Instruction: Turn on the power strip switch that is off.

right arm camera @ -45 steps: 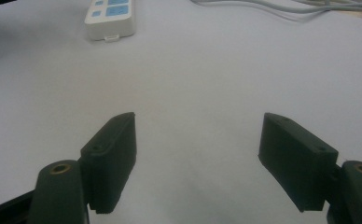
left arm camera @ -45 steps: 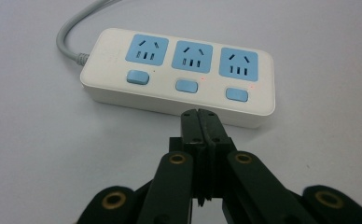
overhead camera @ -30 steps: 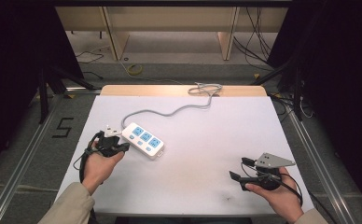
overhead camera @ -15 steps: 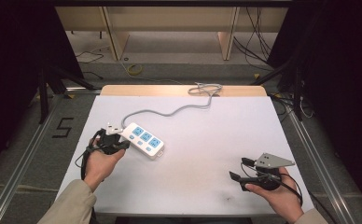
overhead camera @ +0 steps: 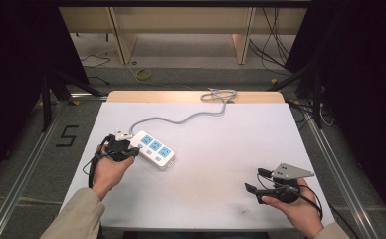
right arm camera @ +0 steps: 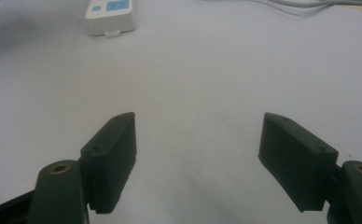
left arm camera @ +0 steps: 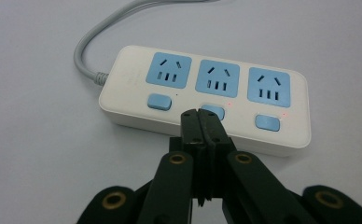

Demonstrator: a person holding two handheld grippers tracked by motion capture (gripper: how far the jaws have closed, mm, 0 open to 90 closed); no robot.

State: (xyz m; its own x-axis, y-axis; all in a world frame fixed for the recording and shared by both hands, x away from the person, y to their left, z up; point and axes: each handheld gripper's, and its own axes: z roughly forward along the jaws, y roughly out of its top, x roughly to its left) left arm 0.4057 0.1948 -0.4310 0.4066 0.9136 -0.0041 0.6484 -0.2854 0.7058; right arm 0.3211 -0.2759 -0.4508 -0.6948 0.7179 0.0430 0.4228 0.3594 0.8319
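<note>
White strip: power strip (overhead camera: 154, 149) lies left of centre on the surface (overhead camera: 221, 149), grey cord (overhead camera: 191, 117) running to the far edge.
Left gripper (left arm camera: 201, 114): fingers pressed together, empty, tips at the strip's middle blue button (left arm camera: 214, 112).
Detail: left gripper view shows 3 blue sockets and small red lights.
Right gripper (right arm camera: 197, 158): fingers wide apart, empty, well apart from the strip.

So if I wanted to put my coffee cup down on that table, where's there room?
Plenty: the wide bare stretch between the power strip and the right gripper, below the grey cord. The far right corner is bare too. It is crowded only at the left, where the left gripper meets the strip.
</note>
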